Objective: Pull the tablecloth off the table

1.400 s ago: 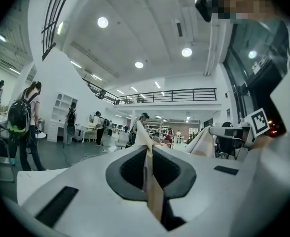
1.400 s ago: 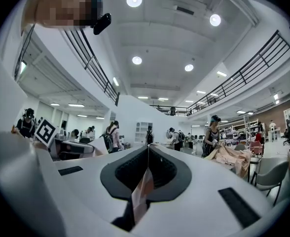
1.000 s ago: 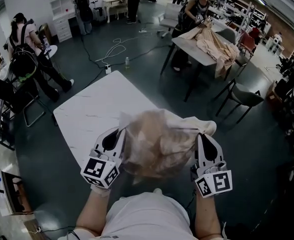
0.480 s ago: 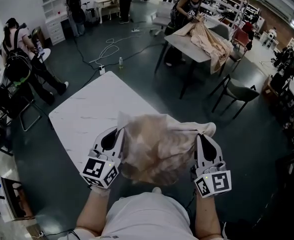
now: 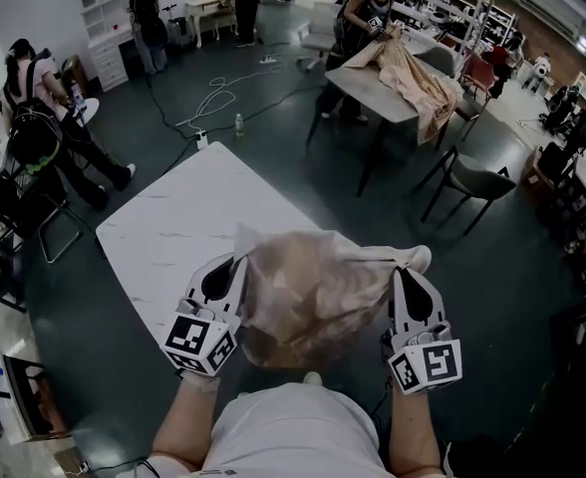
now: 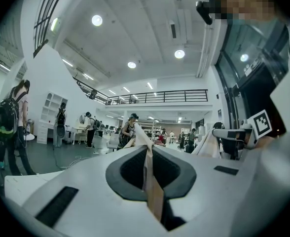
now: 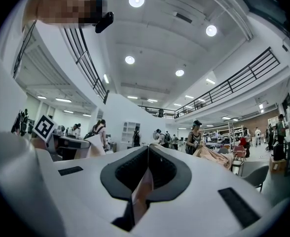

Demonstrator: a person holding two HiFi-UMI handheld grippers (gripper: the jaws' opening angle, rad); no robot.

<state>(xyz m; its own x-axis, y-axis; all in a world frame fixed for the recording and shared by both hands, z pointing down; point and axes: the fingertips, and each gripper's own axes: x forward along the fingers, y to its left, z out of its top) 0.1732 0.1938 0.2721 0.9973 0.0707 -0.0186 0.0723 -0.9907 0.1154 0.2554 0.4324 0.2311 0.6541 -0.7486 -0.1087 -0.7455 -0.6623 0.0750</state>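
Over near end of table (image 5: 168,229): beige tablecloth (image 5: 313,289), bunched.
Left gripper (image 5: 237,261): clamped on tablecloth.
Right gripper (image 5: 399,271): clamped on tablecloth.

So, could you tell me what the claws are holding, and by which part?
The beige tablecloth: the left claw and the right claw are each shut on a thin fold, one at either side of the bunched cloth.

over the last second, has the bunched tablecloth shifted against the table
No. The tablecloth stays bunched over the white table's near end, held between the left tool and right tool, both shut on it.
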